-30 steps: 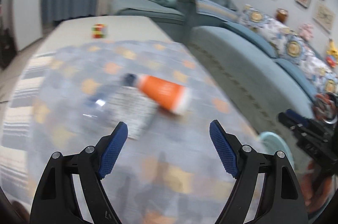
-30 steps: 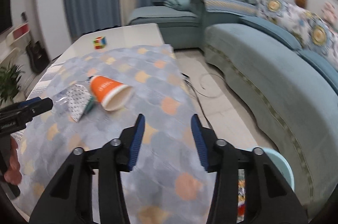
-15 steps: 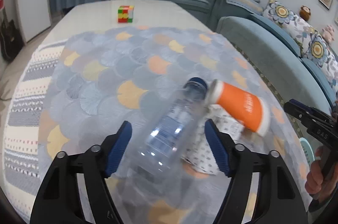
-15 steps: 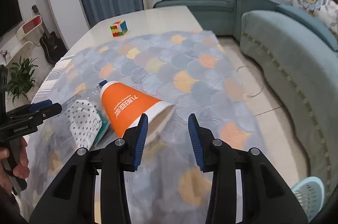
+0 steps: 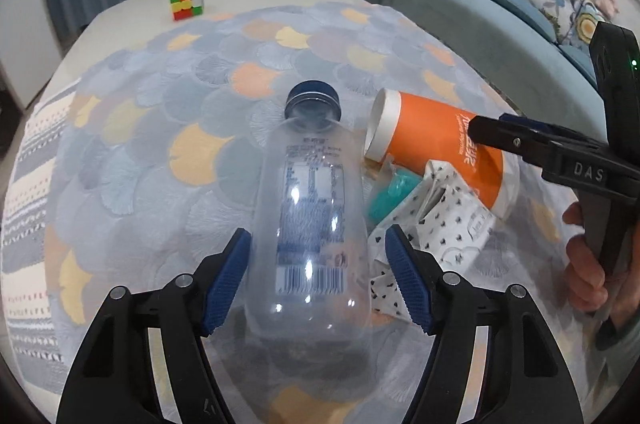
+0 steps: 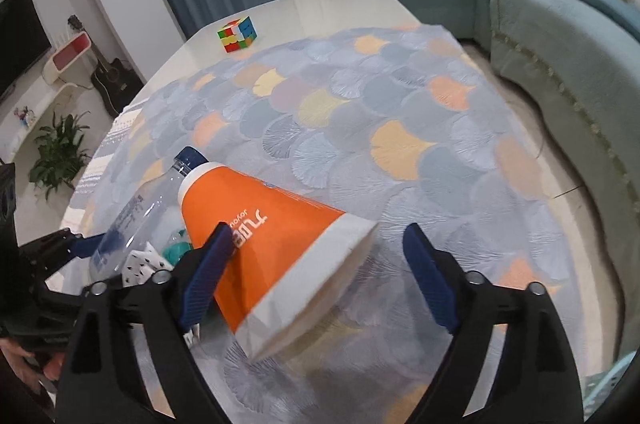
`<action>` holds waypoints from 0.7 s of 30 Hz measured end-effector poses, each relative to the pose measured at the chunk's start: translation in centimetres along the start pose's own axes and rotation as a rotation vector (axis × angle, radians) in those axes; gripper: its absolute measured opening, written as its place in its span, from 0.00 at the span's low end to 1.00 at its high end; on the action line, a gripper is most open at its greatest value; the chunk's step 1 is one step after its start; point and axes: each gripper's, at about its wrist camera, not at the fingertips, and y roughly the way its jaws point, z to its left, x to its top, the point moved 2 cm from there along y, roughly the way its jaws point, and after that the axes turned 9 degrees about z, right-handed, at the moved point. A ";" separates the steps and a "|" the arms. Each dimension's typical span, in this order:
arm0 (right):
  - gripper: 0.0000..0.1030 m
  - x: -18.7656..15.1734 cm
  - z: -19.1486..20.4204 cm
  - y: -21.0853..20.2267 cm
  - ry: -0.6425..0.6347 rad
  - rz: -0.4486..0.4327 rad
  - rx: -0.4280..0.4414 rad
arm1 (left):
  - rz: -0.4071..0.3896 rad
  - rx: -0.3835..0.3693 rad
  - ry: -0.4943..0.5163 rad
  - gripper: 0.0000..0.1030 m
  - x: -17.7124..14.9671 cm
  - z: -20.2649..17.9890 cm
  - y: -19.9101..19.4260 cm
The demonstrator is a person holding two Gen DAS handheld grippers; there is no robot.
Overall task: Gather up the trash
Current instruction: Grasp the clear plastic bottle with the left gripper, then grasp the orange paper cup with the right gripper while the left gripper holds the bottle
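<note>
Hand-held gripper, right [image 6: 316, 274], is opening around the orange cup [image 6: 276, 248] lying on the surface [image 6: 400, 112]; a second ago its jaws were narrow. Left hand-held gripper [image 5: 318, 278] straddles the bottle [image 5: 312, 224], unclenched. Both grasps pending.

1 bottle [image 5: 310, 224], 1 cup [image 5: 436, 148], 1 cube [image 5: 186, 1].

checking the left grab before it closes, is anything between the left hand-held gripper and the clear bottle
Nothing visible. The clear bottle already lies between the pads of the left hand-held gripper, with no object in between. The crumpled dotted wrapper sits just outside the right pad.
</note>
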 end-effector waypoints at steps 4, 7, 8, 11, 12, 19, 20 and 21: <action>0.89 0.4 -0.5 1.3 0.052 0.036 0.091 | 0.008 -0.015 -0.051 0.65 0.6 0.3 0.5; 0.90 0.7 -1.2 2.1 0.109 0.058 0.160 | 0.016 -0.017 -0.071 0.64 0.7 0.3 0.9; 0.91 0.7 -1.4 2.4 0.134 0.071 0.194 | 0.019 -0.017 -0.079 0.64 0.7 0.3 1.0; 0.91 0.7 -1.4 2.5 0.145 0.074 0.205 | 0.025 -0.032 -0.101 0.59 0.8 0.3 1.3; 0.89 0.6 -1.1 2.4 0.135 0.081 0.206 | 0.025 -0.037 -0.110 0.56 0.7 0.3 1.3; 0.54 -0.3 0.1 0.5 0.080 0.034 0.181 | 0.000 0.036 -0.115 0.52 -0.6 0.2 0.6; 0.46 -0.4 0.1 -0.1 0.080 0.020 0.183 | -0.006 0.027 -0.127 0.52 -0.9 0.3 0.3; 0.41 -0.5 0.2 -0.5 0.078 0.010 0.182 | -0.013 0.017 -0.139 0.52 -1.3 0.4 0.0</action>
